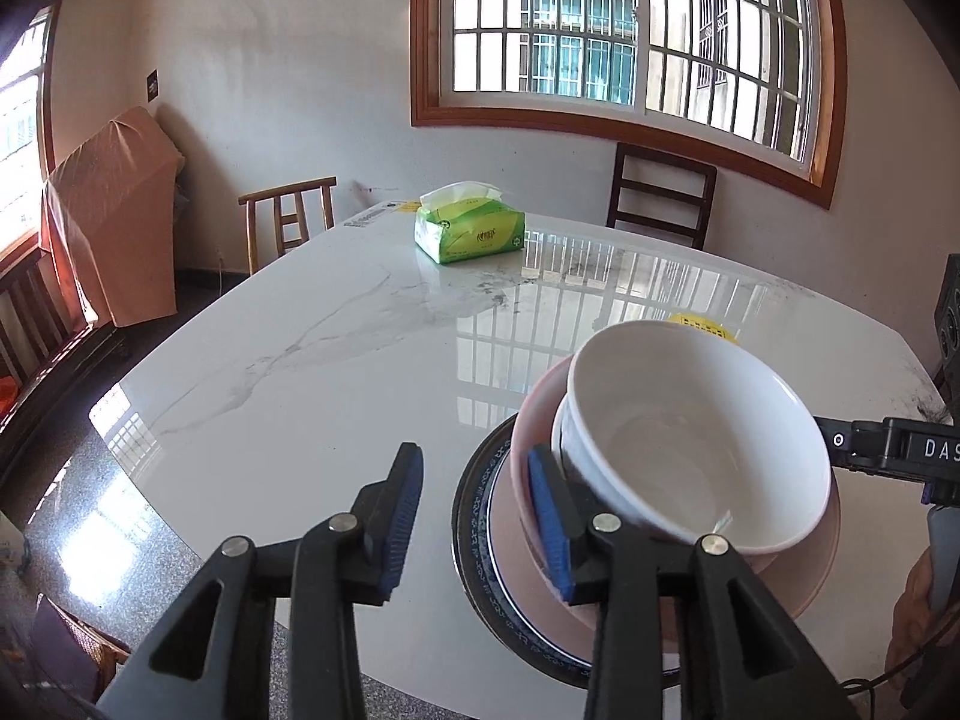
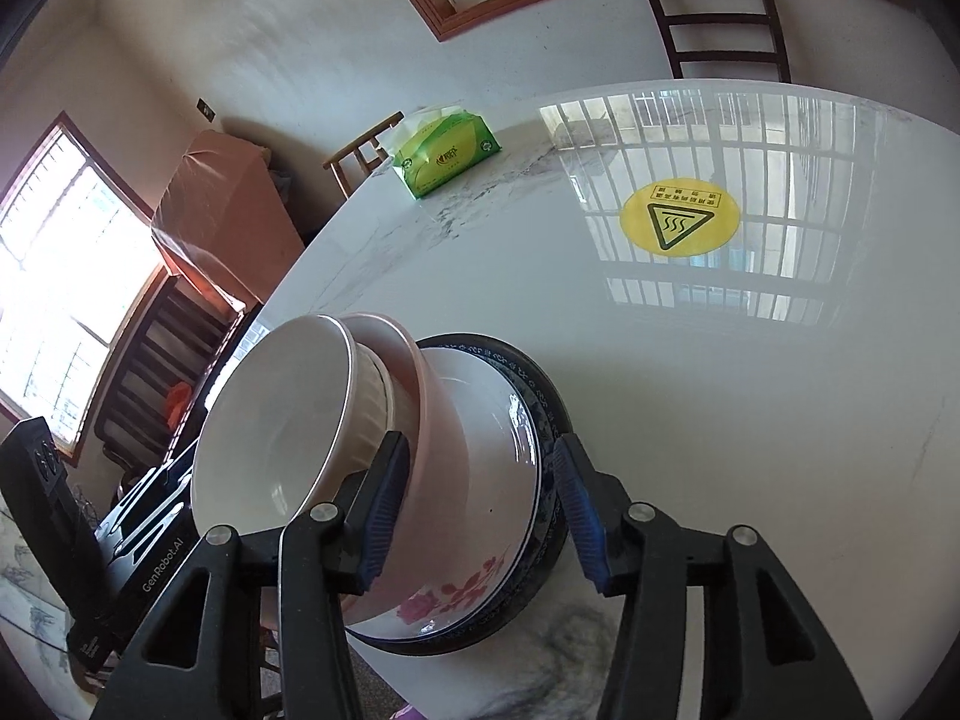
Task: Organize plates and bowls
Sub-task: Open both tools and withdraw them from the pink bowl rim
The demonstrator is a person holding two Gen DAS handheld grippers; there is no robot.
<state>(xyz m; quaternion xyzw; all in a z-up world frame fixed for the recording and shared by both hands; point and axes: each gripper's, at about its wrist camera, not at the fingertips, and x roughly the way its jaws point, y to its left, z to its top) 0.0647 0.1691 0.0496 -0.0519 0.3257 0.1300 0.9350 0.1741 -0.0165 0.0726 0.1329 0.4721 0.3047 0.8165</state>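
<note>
Near the table's [image 1: 330, 390] front edge stands a stack. A dark blue-patterned plate [image 2: 540, 384] lies lowest, with a white flowered plate [image 2: 480, 384] on it. Above come a pink bowl [image 2: 444, 480], a ribbed white bowl [image 2: 372, 396] and, on top, a tilted plain white bowl [image 1: 690, 438]. My left gripper [image 1: 474, 522] is open; one pad rests by the pink bowl's [image 1: 522, 438] side, the other over bare table. My right gripper [image 2: 480, 516] is open and straddles the pink bowl's wall and both plate rims, its pads not pressing.
A green tissue pack [image 1: 468, 231] sits at the table's far side and a yellow warning sticker [image 2: 678, 219] marks the middle. Chairs [image 1: 660, 192] stand along the far edge. An orange-covered object [image 1: 114, 216] leans by the left wall.
</note>
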